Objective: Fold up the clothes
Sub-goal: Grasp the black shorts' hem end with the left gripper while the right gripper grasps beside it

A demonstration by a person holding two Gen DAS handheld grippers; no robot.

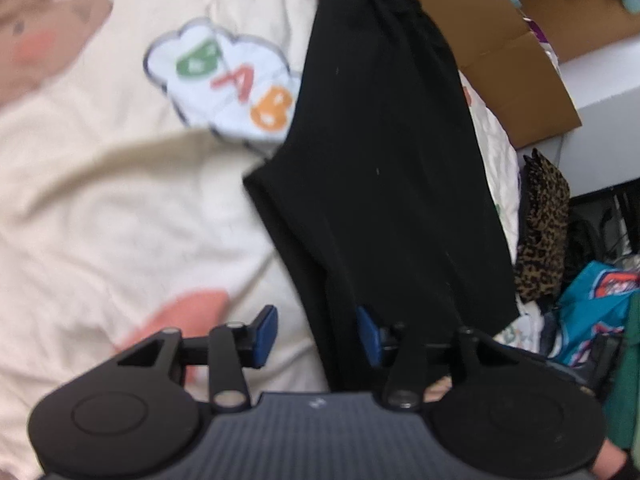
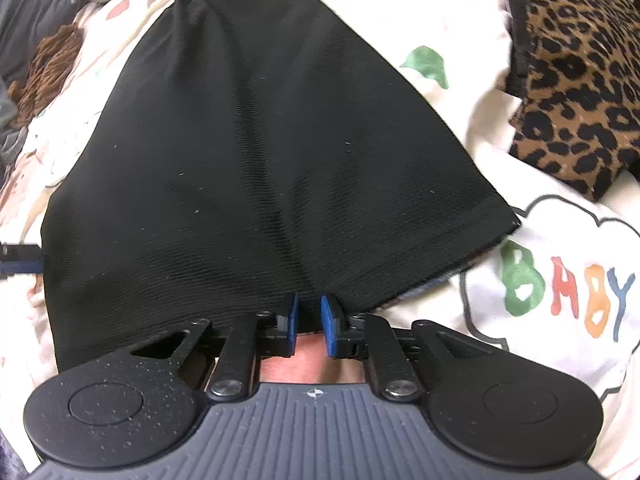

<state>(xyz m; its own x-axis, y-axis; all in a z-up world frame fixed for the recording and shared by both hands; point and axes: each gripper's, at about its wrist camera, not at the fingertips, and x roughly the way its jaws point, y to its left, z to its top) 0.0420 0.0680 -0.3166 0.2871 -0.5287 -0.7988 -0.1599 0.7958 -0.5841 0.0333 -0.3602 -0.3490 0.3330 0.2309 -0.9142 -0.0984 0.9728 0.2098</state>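
Observation:
A black garment (image 1: 380, 140) lies folded lengthwise on a cream printed bedspread (image 1: 100, 200). In the left wrist view it runs from the top centre down to my left gripper (image 1: 316, 332). That gripper is open, its blue pads wide apart. The cloth's near end lies between them and covers part of the right finger (image 1: 366, 336). In the right wrist view the black garment (image 2: 260, 140) fans out ahead. My right gripper (image 2: 309, 312) is shut on its near hem, and creases converge at the pads. A dark bar at the left edge (image 2: 20, 262) looks like the other gripper.
A leopard-print garment (image 2: 580, 72) lies at the bed's right side, and the leopard-print garment (image 1: 544, 220) hangs off the bed edge. A cardboard box (image 1: 500, 40) and a blue bag (image 1: 592, 312) stand beyond the bed. Grey clothes (image 2: 32, 8) and a brown furry item (image 2: 48, 64) lie far left.

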